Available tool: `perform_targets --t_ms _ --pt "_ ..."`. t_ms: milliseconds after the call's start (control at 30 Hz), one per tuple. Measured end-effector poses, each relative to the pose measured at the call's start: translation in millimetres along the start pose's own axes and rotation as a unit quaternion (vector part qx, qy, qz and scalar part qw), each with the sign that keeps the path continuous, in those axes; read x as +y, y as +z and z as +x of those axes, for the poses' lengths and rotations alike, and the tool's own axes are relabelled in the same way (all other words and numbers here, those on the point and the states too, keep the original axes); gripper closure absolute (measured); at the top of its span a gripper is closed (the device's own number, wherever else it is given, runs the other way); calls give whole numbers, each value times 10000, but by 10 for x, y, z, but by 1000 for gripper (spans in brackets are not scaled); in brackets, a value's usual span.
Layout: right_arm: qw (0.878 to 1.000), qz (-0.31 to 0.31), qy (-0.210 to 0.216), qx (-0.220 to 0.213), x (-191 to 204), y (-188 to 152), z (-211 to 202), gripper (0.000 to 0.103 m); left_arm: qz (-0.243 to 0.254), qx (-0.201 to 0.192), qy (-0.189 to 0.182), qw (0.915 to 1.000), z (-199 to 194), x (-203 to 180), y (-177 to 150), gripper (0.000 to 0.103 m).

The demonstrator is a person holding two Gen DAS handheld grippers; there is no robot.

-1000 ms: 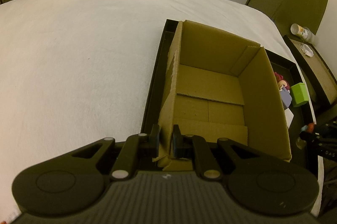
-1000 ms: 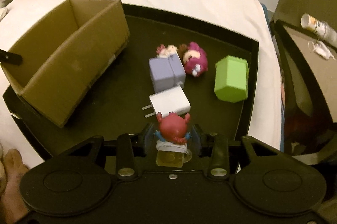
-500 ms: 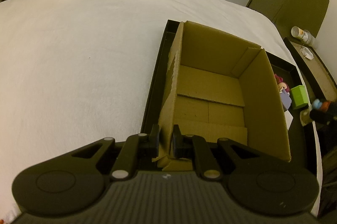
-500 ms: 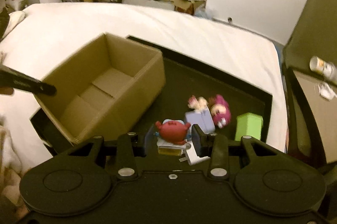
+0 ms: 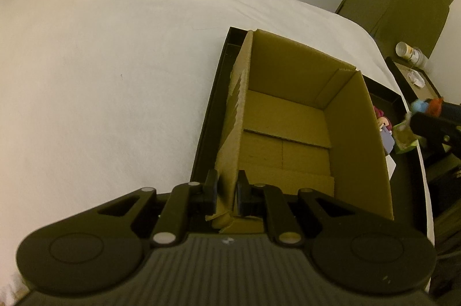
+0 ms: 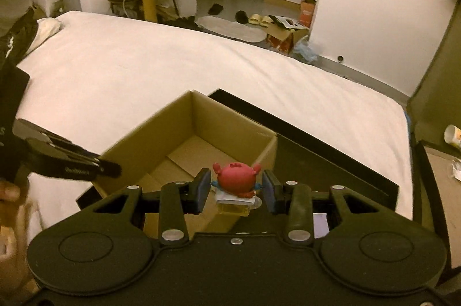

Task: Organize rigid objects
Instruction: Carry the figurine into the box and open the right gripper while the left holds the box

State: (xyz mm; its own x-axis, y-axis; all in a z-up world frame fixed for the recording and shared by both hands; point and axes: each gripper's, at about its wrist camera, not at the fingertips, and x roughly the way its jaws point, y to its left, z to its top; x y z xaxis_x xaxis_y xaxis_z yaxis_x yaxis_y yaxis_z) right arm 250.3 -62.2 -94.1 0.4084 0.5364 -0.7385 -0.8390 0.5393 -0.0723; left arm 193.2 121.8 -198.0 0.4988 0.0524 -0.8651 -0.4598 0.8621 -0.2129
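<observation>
An open, empty cardboard box (image 5: 291, 130) stands in a black tray (image 5: 207, 127) on a white bed. My left gripper (image 5: 227, 195) is shut on the box's near left wall. My right gripper (image 6: 235, 190) is shut on a red crab figure (image 6: 236, 179) on a clear base, held above the box's near right edge (image 6: 201, 139). The crab and right gripper also show at the right edge of the left wrist view (image 5: 429, 107). A pink doll (image 5: 381, 119), a purple block (image 5: 387, 140) and a green block (image 5: 406, 137) lie in the tray right of the box.
The white bed (image 5: 109, 81) spreads left of and beyond the tray. A dark side table (image 6: 440, 176) with a cup (image 6: 453, 136) stands at the right. Slippers and a cardboard box (image 6: 285, 32) lie on the floor beyond the bed.
My right gripper has lifted the crab figure from the tray floor and carried it up and left over the box. My left gripper has kept its hold on the box wall.
</observation>
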Motion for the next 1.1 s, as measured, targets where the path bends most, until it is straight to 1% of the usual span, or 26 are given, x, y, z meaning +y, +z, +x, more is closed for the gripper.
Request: perform_targets --t_ms 400,600,1100 --pt "9995 94 300 26 264 119 220 64 -49 -4 -61 10000 -2 14 6 91" --pt "9991 221 355 121 333 135 366 64 -56 -23 -57 10000 -3 8 -7 91" --pt "9956 380 710 473 415 150 738 64 -99 -17 -84 9999 1 25 1 91"
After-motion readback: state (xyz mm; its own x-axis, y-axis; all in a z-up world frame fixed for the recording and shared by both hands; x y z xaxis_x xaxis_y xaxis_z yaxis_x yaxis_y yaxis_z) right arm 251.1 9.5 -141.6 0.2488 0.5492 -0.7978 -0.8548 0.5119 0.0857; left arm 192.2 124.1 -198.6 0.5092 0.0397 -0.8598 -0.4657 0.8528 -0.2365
